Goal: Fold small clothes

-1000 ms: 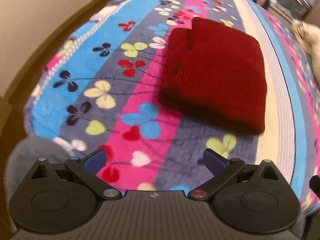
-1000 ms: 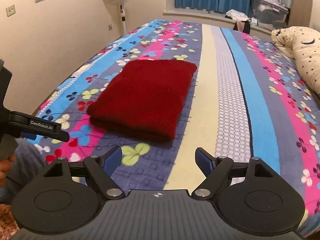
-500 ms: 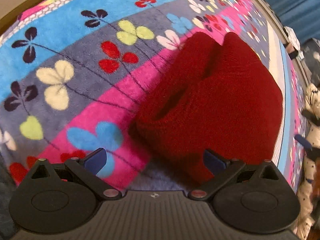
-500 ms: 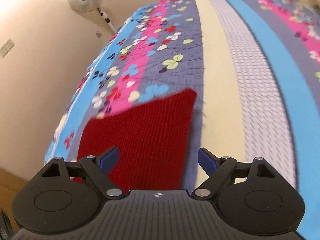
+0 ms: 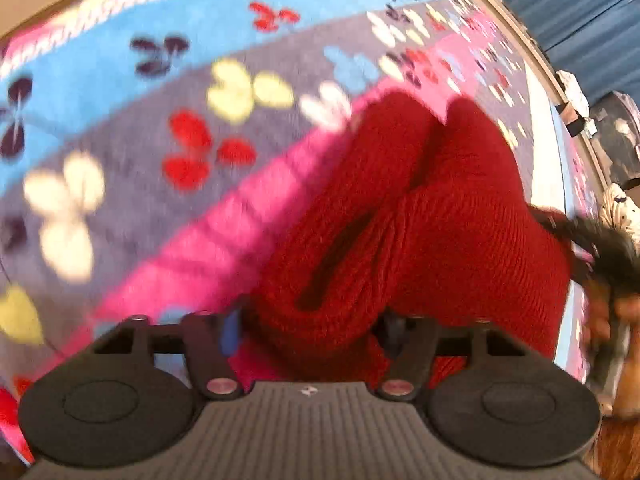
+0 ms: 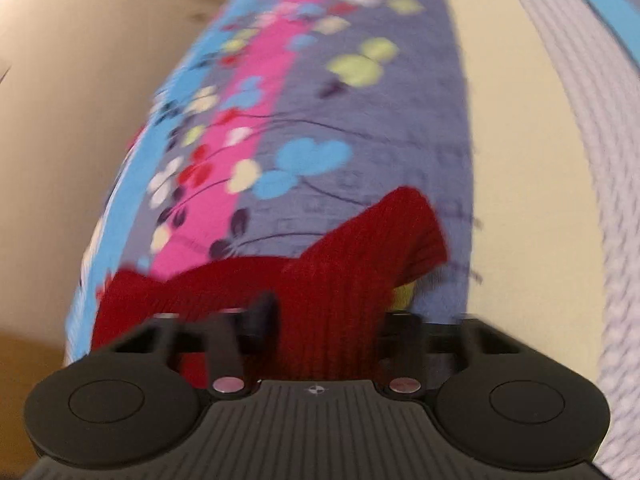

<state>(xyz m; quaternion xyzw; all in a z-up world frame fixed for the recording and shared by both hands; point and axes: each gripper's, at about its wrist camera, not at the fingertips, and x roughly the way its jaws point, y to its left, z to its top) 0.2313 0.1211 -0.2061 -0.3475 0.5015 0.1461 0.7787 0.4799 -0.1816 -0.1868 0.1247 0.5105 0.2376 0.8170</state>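
Note:
A folded dark red knit garment lies on the striped flowered blanket. In the left wrist view my left gripper has its jaws around the garment's near folded edge, the knit bunched between them. In the right wrist view my right gripper is closed on the garment's other end, and a corner of it stands up above the blanket. The other gripper and hand show blurred at the right edge of the left view.
The bed's left edge runs beside a beige wall. Blue curtains and clutter stand at the far end. A cream and white striped band of blanket lies right of the garment.
Both grippers have dropped onto the garment and narrowed from wide open to closed on its two ends. The garment's right corner has lifted.

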